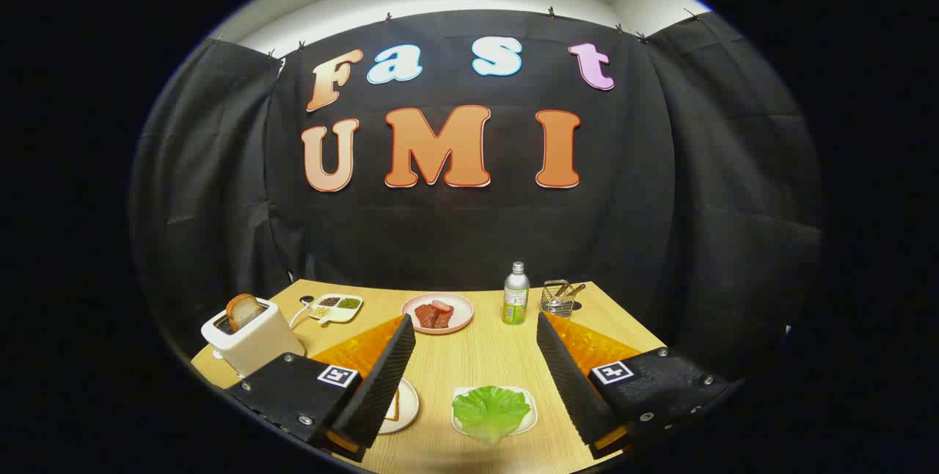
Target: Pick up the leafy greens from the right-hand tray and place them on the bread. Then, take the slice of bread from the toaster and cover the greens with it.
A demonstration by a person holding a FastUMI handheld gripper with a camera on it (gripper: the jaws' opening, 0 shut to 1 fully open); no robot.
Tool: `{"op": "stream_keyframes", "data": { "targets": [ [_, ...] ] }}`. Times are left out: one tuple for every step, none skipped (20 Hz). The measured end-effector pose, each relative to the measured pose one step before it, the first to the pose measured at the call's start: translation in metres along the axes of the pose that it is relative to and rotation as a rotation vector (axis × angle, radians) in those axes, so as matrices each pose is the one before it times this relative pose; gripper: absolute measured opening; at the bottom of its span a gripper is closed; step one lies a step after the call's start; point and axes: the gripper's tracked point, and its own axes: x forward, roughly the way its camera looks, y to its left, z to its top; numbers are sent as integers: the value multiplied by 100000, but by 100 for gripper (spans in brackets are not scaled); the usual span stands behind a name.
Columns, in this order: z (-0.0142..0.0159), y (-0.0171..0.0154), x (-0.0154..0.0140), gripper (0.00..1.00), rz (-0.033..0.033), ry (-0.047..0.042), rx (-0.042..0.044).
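Leafy greens lie on a small white tray on the wooden tabletop, low between the two fingers of the claw and nearer the right finger than the left. The claw stands wide open — its fingers are spread well apart, holding nothing, with the greens and bare wood showing in the gap between them.

Just beside the left finger, partly hidden behind it, sits a white plate with a slice of bread on it; only the edge of that slice is visible. The plate and the greens' tray are near each other but apart.

Farther off to the left, a cream toaster stands at the tabletop's edge, and a browned slice of bread in the toaster sticks up out of its slot, upright. A cord runs from the toaster toward a small divided dish holding dark, green and pale bits.

Beyond the fingers, toward the back of the tabletop, a pink plate carries pieces of reddish meat. To its right stands a bottle with a silver cap and a green label, upright, and just beside that a wire basket with utensils in it — what kind, I cannot tell.
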Motion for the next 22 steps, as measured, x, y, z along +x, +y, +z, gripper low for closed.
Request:
{"op": "stream_keyframes", "data": {
  "targets": [
    [-114,47,125,100,113,222,-89],
    [-238,142,117,100,182,363,-150],
    [-149,24,151,100,328,100,172],
    [-398,79,173,100,258,815,139],
    [-520,-83,218,100,49,1381,349],
    [-703,-2,140,100,-33,1709,319],
    [-514,-53,153,100,-136,1669,302],
    [-506,-63,198,100,122,1432,168],
    [-555,57,143,100,87,1351,-70],
    [-698,34,339,100,188,1912,-107],
    [-605,182,192,100,517,1969,-145],
    [-464,164,154,100,581,1603,-61],
    [-465,211,223,100,542,1474,-518],
    [-678,53,341,100,66,1920,-973],
    [-564,74,282,100,53,2090,-1282],
    [-616,16,424,100,194,2200,-1135],
    [-656,-36,405,100,-212,2133,-457],
    [-665,-167,359,100,100,2421,-260],
    [-703,-125,469,100,-501,2543,-33],
    [-765,-111,576,100,31,3078,133],
    [-727,-232,513,100,-214,3200,-36],
    [-742,-197,646,100,-492,3446,-286]
  ]
}}
